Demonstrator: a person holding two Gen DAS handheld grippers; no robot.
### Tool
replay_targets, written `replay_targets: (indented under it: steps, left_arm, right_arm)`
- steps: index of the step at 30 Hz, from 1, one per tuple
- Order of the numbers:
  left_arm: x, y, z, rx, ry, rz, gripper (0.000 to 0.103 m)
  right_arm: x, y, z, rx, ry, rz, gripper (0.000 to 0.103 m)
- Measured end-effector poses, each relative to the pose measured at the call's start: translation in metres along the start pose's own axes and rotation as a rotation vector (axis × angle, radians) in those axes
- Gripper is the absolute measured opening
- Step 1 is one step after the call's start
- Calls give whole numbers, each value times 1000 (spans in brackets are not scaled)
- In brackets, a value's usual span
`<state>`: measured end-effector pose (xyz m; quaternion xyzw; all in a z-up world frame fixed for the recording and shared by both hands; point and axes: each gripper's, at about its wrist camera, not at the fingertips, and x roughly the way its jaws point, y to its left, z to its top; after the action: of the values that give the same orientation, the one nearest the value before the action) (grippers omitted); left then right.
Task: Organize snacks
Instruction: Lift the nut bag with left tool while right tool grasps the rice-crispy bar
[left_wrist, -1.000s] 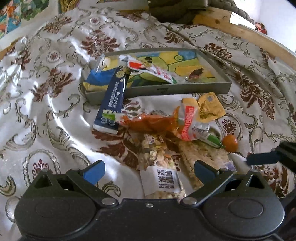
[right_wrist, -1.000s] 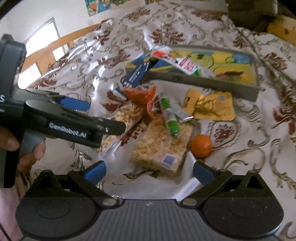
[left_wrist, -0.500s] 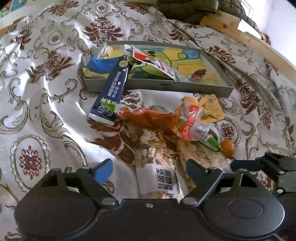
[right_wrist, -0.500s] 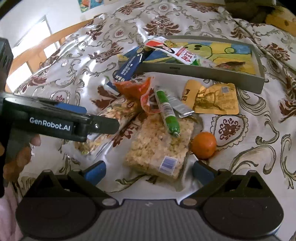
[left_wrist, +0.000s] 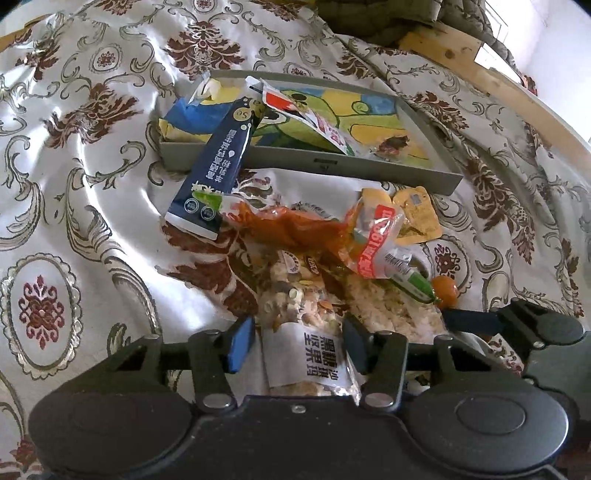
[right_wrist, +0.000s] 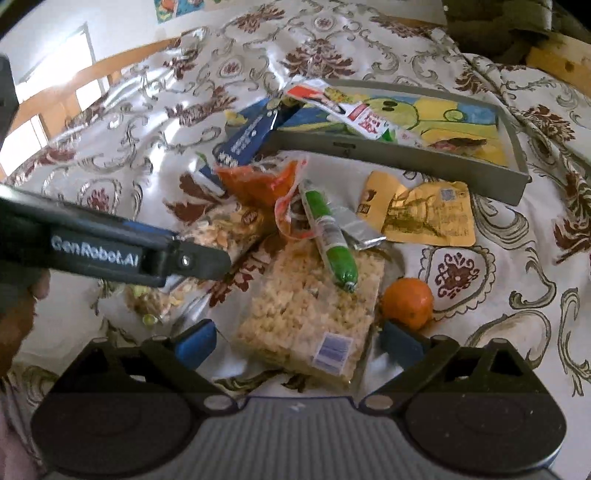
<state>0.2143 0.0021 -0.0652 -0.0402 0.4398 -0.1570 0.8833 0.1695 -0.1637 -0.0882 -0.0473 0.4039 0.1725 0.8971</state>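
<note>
As the left tongs (left_wrist: 295, 341) narrow around the nut-mix bag (left_wrist: 308, 332), pads beside its edges, pickup looks imminent. Right tongs (right_wrist: 297, 341) stay spread over the rice-crisp block (right_wrist: 314, 314); grey tray (right_wrist: 406, 157) waits upper frame.

A glossy satin cloth (left_wrist: 92, 192) with woven brown and gold ornament lies under everything. On it, the grey tray (left_wrist: 332, 162) looks like matt plastic, the nut bag (left_wrist: 306, 332) is clear shiny film, and the tangerine (right_wrist: 408, 303) has dimpled matt peel.
</note>
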Motion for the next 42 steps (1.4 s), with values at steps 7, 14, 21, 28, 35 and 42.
replay_targets:
  steps: [7,14,21,28,35,42]
  left_arm:
    - [3,0,-1,-18,10,-2,55]
    - [2,0,-2,-15,8,-16,49]
    - [-5,0,-4,-37,-3,-24,48]
    - [-15,12,-8,-201,29,-101,47]
    - [-28,15,-17,-256,24,-125,47]
    - [-47,20,-23,-307,-8,-147,47]
  right_arm:
    - [2,1,-2,-8,-3,-7,87]
    - [-1,-2,1,3,-3,-20,82]
    - [-8,7,0,-70,-8,-64,82]
    - [-17,20,-3,-160,-34,-121,82]
    - [-32,31,-12,-239,-52,-190,81]
    - [-48,38,-19,-301,-84,-262,81]
